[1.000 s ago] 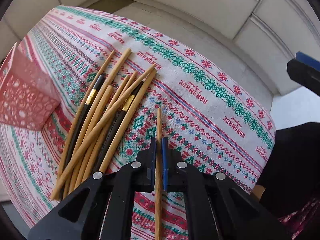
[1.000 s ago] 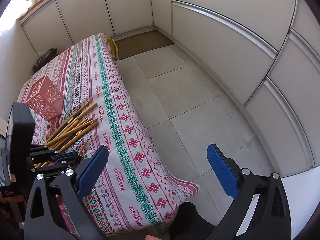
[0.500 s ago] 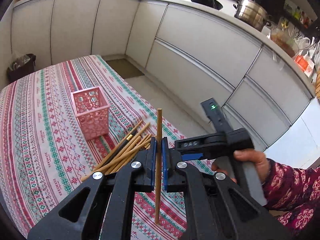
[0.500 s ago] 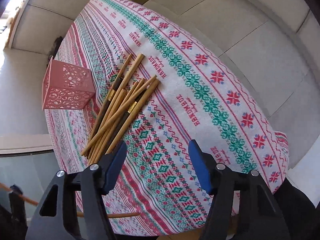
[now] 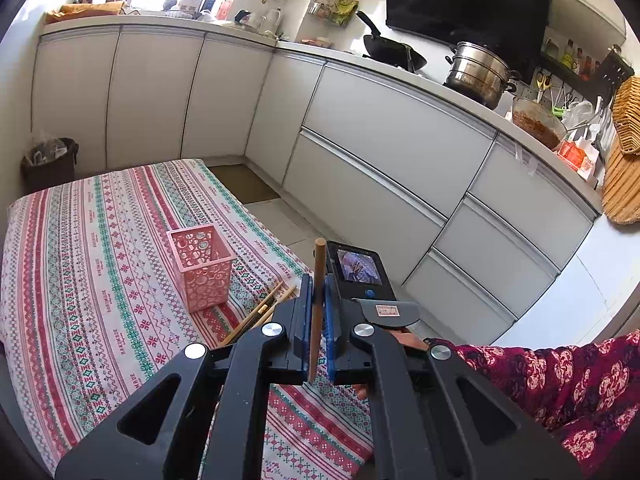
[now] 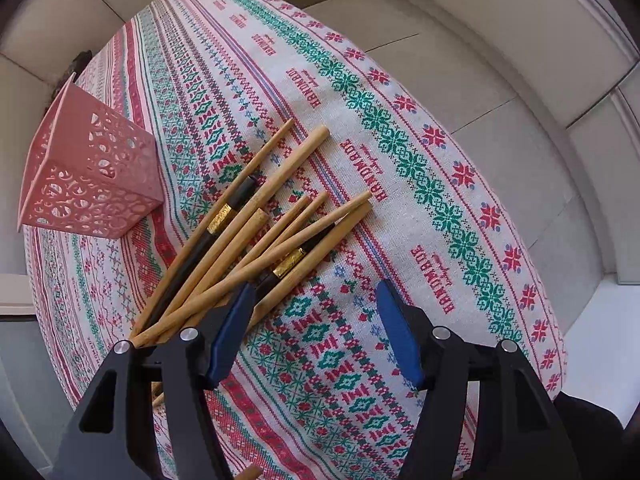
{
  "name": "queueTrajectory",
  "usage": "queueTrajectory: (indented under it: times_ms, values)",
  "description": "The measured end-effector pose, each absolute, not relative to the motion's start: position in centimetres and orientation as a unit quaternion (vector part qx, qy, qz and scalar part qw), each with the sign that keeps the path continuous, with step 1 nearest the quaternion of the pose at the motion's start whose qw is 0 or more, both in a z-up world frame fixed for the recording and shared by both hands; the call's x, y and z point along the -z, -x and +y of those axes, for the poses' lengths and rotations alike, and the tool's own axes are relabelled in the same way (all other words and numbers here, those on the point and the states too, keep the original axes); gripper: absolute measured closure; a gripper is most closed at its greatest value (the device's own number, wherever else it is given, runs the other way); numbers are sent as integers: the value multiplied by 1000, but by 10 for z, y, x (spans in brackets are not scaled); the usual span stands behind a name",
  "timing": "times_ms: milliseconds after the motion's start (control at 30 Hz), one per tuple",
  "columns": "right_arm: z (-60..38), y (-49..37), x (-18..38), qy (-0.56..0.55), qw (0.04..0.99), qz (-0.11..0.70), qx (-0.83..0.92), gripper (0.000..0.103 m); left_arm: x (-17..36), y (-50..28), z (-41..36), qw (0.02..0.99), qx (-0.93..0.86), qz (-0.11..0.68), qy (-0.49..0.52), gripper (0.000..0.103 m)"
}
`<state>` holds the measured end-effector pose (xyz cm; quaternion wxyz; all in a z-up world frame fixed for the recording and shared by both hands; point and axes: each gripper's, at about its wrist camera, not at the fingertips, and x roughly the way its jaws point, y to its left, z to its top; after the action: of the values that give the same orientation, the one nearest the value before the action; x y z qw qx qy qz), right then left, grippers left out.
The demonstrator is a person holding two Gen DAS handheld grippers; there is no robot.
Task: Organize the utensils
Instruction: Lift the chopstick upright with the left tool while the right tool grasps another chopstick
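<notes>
Clamping a single wooden chopstick (image 5: 319, 304) upright between its pads, the left gripper (image 5: 318, 320) hangs above the counter (image 5: 80, 280), with the pink basket (image 5: 202, 266) ahead and to its left. Seen from above, that basket looks empty, though its floor is partly hidden. The right gripper (image 6: 316, 332) hovers released, jaws lately narrowed with nothing between them, the chopstick pile (image 6: 248, 240) just left of its left pad. Risk: closing here would catch only cloth; the thin, narrowly held stick could pivot and miss the basket mouth.
</notes>
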<state>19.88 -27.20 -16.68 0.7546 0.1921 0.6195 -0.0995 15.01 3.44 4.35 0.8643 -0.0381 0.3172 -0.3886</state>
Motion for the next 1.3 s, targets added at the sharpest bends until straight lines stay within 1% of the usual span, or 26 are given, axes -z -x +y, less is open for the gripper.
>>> queueTrajectory:
  times_ms: [233, 333, 400, 433, 600, 767, 800, 900, 1000, 1033, 1100, 1167, 1233, 1300]
  values:
    - [-251, -209, 170, -149, 768, 614, 106, 40, -53, -138, 45, 874, 386, 293, 40, 98]
    - [-239, -208, 170, -130, 779, 605, 97, 44, -57, -133, 50, 877, 387, 283, 42, 98]
    - [-231, -207, 170, -123, 783, 603, 89, 52, -58, -131, 53, 877, 388, 279, 44, 98]
    - [-229, -206, 169, -119, 786, 601, 85, 54, -58, -130, 54, 878, 388, 278, 46, 98]
    - [-209, -200, 167, -90, 798, 591, 74, 74, -61, -126, 58, 881, 383, 273, 47, 98]
    - [-220, -186, 165, -73, 792, 604, 48, 87, -61, -127, 63, 885, 373, 272, 54, 97]
    - [-232, -182, 164, -72, 790, 607, 47, 102, -61, -127, 64, 886, 372, 272, 55, 97]
    - [-264, -175, 164, -90, 766, 635, 40, 103, -62, -125, 62, 885, 375, 270, 56, 97]
    - [-290, -173, 170, -171, 744, 645, 28, 101, -62, -125, 59, 884, 379, 268, 56, 97]
    - [-294, -174, 170, -190, 739, 645, 23, 99, -62, -126, 58, 884, 380, 267, 57, 97]
    - [-295, -177, 170, -212, 731, 649, 15, 84, -62, -127, 56, 884, 381, 267, 57, 97]
    - [-293, -183, 170, -219, 729, 649, 15, 78, -62, -127, 55, 883, 382, 267, 57, 97]
    - [-292, -193, 171, -224, 730, 646, 25, 78, -62, -127, 54, 883, 382, 267, 57, 97]
    - [-289, -200, 170, -216, 730, 647, 38, 81, -63, -127, 54, 883, 382, 266, 59, 97]
